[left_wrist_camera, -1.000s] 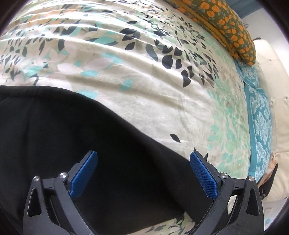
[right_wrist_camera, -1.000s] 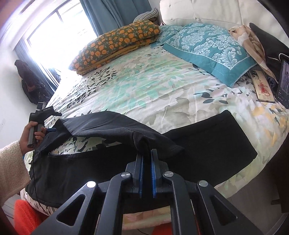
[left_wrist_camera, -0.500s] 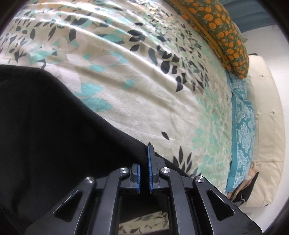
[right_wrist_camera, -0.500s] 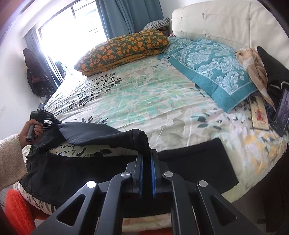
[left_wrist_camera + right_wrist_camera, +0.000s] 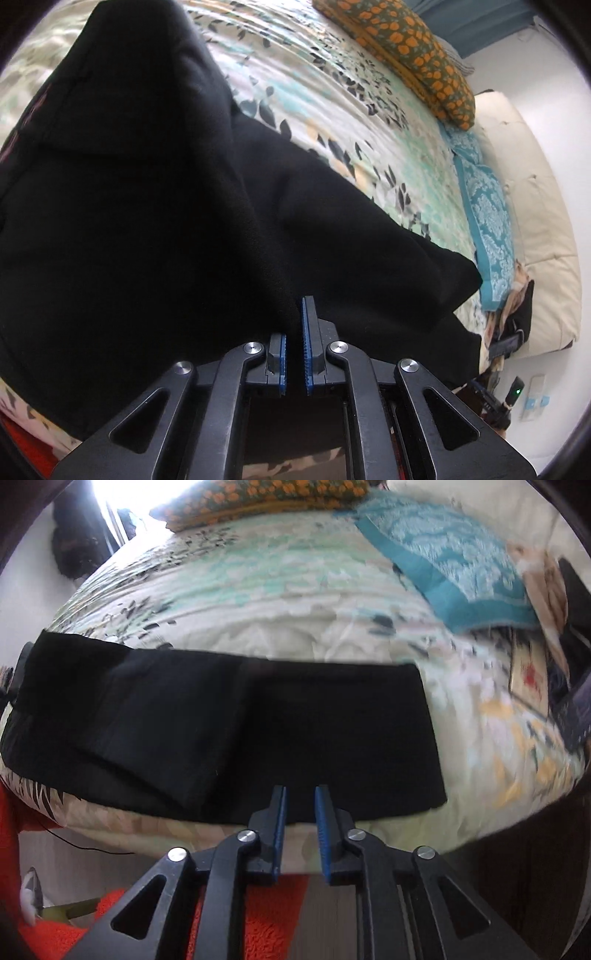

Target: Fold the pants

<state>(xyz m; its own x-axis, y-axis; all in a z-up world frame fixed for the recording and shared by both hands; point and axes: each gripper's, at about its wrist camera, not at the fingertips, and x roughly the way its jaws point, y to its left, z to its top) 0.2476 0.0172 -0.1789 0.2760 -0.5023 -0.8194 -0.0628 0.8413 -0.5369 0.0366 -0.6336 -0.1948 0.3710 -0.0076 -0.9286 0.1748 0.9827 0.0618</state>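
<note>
Black pants (image 5: 229, 734) lie in a long band along the near edge of the bed (image 5: 295, 620).
The left gripper (image 5: 293, 332) has its jaws clamped on a raised fold of the pants; the right gripper (image 5: 299, 812) hovers above the near hem, jaws opening, nothing between them.

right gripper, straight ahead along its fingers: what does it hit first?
Most likely the black pants lying flat on the bed. The right gripper has its jaws opening with nothing visibly between them, and its fingertips sit over the pants' near edge. The frame is blurred, so depth is uncertain.
</note>
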